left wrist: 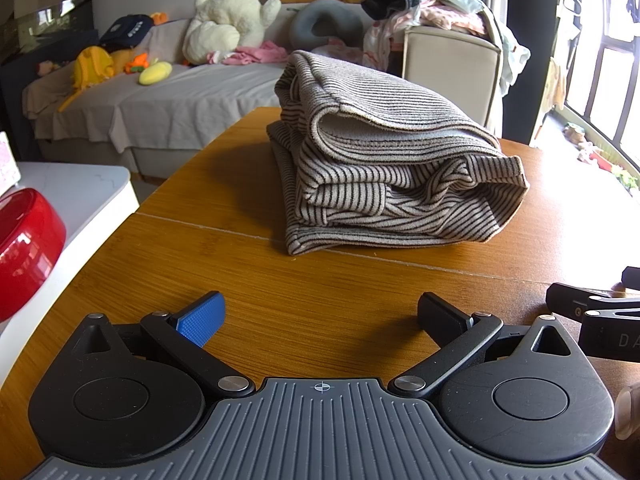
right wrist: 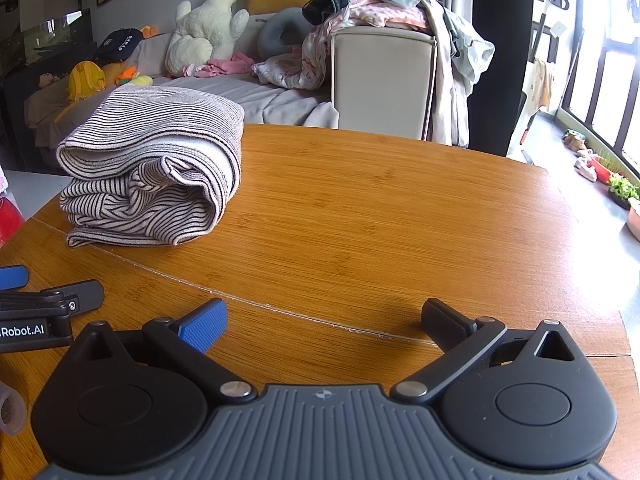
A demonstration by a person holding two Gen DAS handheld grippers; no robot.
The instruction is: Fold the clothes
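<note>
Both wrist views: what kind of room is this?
Most likely a home living room. A sofa carries a plush duck and toys, loose laundry is piled on an armchair, and a folded striped garment sits on a wooden table.
</note>
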